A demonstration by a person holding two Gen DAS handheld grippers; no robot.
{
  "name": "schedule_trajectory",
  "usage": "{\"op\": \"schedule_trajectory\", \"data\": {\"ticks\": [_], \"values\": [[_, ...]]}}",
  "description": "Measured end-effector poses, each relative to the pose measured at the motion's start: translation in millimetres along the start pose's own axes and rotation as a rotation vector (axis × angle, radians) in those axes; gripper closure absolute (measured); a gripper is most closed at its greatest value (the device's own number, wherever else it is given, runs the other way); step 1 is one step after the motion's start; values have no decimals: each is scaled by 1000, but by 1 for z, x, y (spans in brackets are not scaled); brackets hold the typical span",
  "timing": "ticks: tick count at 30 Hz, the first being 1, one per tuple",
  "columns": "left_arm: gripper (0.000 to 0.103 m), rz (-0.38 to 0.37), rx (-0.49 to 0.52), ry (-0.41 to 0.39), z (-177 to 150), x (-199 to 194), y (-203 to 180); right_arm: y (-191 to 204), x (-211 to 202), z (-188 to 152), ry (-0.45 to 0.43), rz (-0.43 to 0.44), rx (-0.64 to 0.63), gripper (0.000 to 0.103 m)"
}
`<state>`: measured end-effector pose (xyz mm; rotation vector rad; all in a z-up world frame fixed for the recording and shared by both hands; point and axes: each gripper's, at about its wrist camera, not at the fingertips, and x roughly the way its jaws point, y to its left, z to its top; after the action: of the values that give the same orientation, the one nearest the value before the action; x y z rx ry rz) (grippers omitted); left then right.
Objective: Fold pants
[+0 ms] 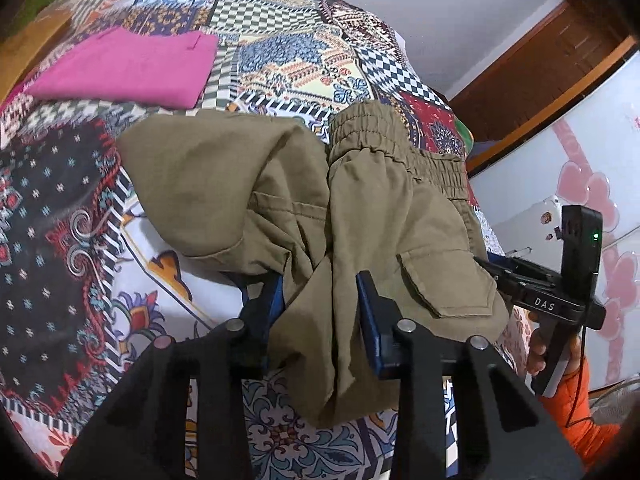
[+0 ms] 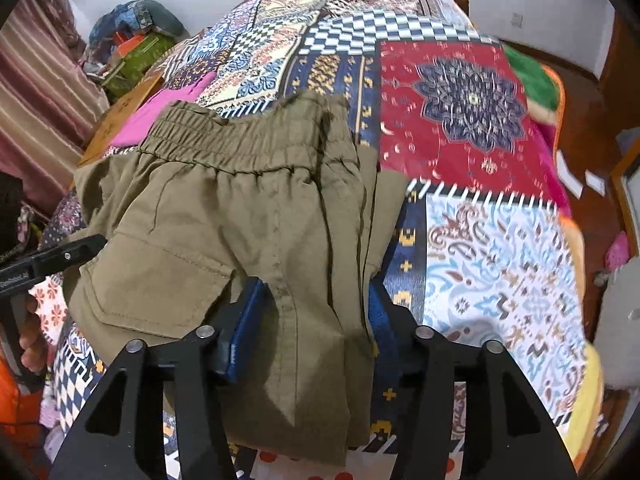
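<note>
Olive cotton cargo pants [image 1: 372, 208] are hanging bunched; left gripper [image 1: 320, 304] and right gripper [image 2: 316, 312], both clamping cloth, should be spreading evenly over the patchwork quilt [image 2: 460, 120].

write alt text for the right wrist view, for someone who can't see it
The right gripper pinches a bunched fold of olive cargo pants between its blue-padded fingers, with the elastic waistband farther from the camera and a flap pocket to the left. Beneath lies a bright patchwork bedspread, and the left gripper enters from the left edge.
</note>
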<state>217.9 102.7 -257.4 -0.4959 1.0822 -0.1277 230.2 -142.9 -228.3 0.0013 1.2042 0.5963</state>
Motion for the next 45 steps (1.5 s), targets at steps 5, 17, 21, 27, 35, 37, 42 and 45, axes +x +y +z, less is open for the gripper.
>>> {"op": "schedule_trajectory", "data": {"ticks": [5,17,21,27,35,37,42,45], "values": [[61,4,34,16,2,4,-5,-17,8,1,43,87,96,48],[82,79,128,-75,1,-20,-37,25,-20,8,-60,-22,-23,79],[85,64,158,-100,-2,-34,-46,34,-35,9,-96,-18,-37,80],[86,55,143,-127,-15,-60,-41,53,-47,2,-107,4,-77,80],[86,73,44,-123,-54,-90,6,84,-40,-15,-70,49,-131,73],[86,66,14,-105,-61,-89,17,84,-34,-17,-46,48,-124,52],[86,64,2,-95,-69,-81,24,76,-17,-14,9,64,-82,43],[85,74,3,-94,-69,-78,25,72,-4,-9,43,71,-59,36]]}}
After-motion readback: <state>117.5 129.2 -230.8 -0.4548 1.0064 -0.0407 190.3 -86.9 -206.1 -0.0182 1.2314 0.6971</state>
